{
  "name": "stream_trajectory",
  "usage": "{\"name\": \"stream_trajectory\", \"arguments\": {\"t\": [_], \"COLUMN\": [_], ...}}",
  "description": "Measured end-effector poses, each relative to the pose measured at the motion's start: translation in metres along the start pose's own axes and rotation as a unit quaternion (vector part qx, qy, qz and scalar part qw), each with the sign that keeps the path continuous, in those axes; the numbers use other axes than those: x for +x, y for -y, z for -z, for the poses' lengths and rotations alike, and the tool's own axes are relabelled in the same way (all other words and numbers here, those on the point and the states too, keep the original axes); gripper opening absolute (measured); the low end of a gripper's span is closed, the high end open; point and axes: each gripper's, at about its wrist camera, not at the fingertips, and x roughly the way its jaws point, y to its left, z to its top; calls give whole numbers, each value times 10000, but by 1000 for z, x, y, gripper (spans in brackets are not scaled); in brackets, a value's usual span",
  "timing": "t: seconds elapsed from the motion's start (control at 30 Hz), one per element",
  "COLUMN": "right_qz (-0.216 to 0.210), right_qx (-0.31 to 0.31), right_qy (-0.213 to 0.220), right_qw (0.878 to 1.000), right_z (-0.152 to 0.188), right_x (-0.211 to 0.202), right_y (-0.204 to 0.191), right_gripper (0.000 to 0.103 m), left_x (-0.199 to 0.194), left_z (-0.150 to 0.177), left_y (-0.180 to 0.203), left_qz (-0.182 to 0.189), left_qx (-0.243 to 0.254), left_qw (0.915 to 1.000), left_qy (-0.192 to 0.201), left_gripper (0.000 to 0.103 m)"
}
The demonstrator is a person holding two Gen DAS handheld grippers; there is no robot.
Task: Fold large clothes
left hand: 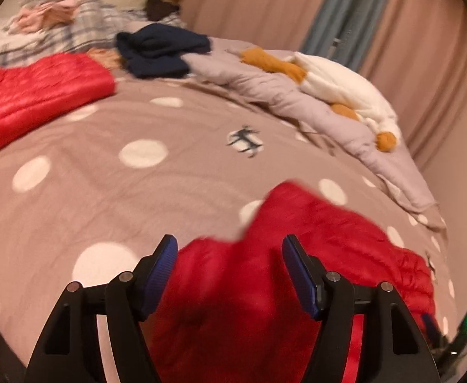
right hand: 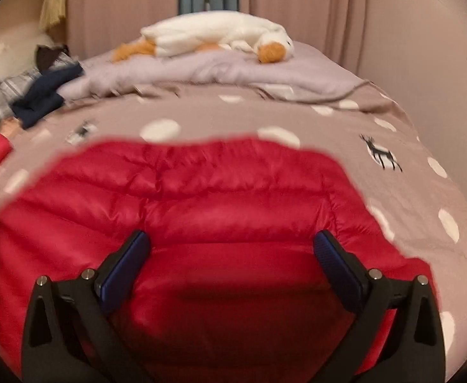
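A red quilted puffer jacket [right hand: 220, 204] lies on the dotted brown bedspread [right hand: 393, 191]. In the right wrist view it fills the lower frame. My right gripper [right hand: 231, 244] is open, its blue pads apart just above the jacket. In the left wrist view a part of the jacket [left hand: 313, 233] lies under and ahead of my left gripper [left hand: 230, 247], which is open with nothing between its pads. Another red quilted piece [left hand: 35, 95] lies at the far left of the bed; whether it joins the near part is not visible.
A dark navy garment [left hand: 160, 49] and plaid and pink clothes [left hand: 57, 16] lie at the bed's far end. A white goose plush [right hand: 220, 33] rests on a lilac duvet [right hand: 233, 70] along the far edge. Pink curtains [left hand: 440, 79] hang behind the bed.
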Motion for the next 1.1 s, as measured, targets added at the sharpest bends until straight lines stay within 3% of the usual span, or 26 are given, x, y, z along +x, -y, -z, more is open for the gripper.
{"name": "stream_trajectory", "arguments": {"t": [0.13,0.23,0.37,0.47,0.6,0.67,0.77,0.83,0.9,1.0,1.1], "right_qz": [123,402,259,-265,-423,-312,7,91,-79,-380,-585], "right_qx": [71,-276,-164,433,1512,1799,2311,2599,2956,3529,3961], "right_qy": [-77,-153,63,483,879,967,1008,764,651,428,266], "right_qw": [9999,9987,9995,9975,9837,9784,9677,9626,9531,9339,9159], "right_z": [8,10,11,18,29,36,43,49,65,95,117], "right_x": [16,22,9,-20,-59,-75,-96,-100,-107,-112,-112], "right_y": [5,-7,-5,19,58,79,120,142,162,184,191], "right_gripper": [103,103,103,103,103,103,103,103,103,103,103], "left_x": [-1,-12,-17,-17,-24,-22,-16,-16,-7,3,2], "left_z": [5,9,18,25,33,33,33,37,43,52,60], "left_y": [1,1,-15,-31,-54,-60,-70,-80,-84,-77,-73], "left_qz": [-66,-186,-232,-103,-67,199,607,906,1332,1604,1776], "left_qx": [178,344,255,43,-430,-591,-1069,-1476,-1756,-1723,-1651], "left_qw": [9997,9992,9994,9997,9990,9978,9899,9808,9666,9537,9527], "left_qy": [-178,-10,-77,-203,-87,-242,-702,-895,-1311,-1873,-1833], "left_gripper": [67,69,71,71,71,71,71,71,75,76,79]}}
